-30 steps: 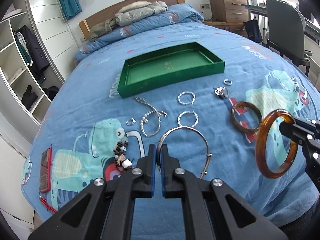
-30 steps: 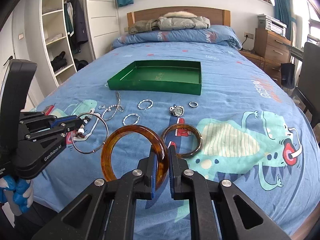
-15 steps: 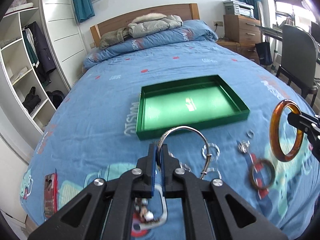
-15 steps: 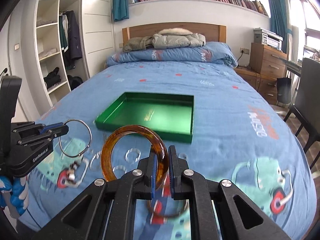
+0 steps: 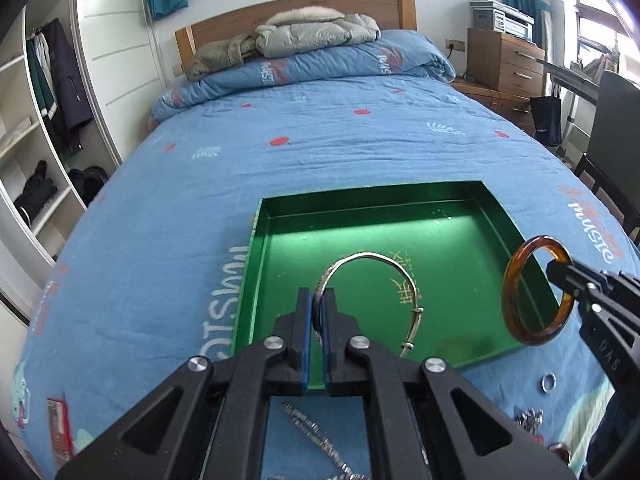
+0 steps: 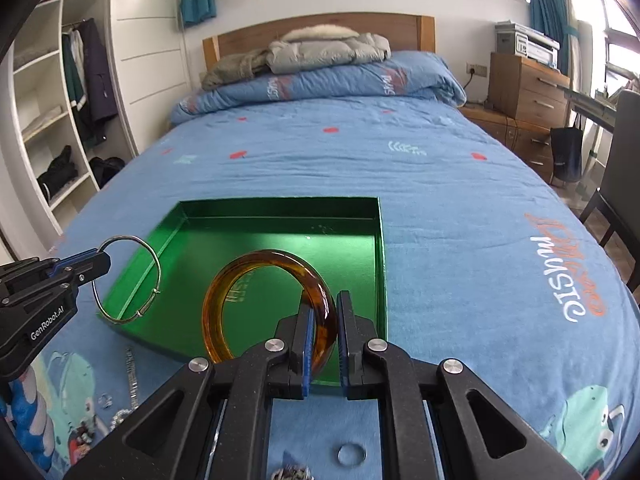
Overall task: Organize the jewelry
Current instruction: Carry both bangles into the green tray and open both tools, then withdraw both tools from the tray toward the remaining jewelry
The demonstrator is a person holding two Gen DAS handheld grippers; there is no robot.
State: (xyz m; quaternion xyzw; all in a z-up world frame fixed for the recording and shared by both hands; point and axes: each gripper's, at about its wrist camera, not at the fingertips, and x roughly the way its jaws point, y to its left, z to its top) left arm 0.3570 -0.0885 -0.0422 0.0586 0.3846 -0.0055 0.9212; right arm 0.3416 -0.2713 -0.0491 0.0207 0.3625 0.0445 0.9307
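- Left gripper (image 5: 316, 300): pads pinch the thin silver bangle (image 5: 370, 258), held upright over the near-left part of the green tray (image 5: 256, 256).
- Right gripper (image 6: 322, 312): pads pinch the amber bangle (image 6: 256, 264), upright above the tray's near edge.
- Small ring (image 6: 351, 454) and chain (image 5: 316, 436) lie on the bed (image 5: 320, 144), near the tray's near edge.

You face bed (image 5: 320, 152) under blue cotton cover with cartoon prints, red dots and "music" lettering near right edge. Wooden headboard (image 6: 320, 32) at far end. Rolled blue duvet (image 6: 320, 80) lies across head end, grey padded jacket (image 6: 328, 50) on top of it. Shallow green rectangular tray (image 5: 256, 272) sits mid-bed, nearer foot. At foot edge on cover you see: silver chain (image 5: 316, 436), small silver ring (image 5: 548, 383), silver cluster, kind unclear (image 5: 529, 420). Red flat object (image 5: 60, 428) near left edge.
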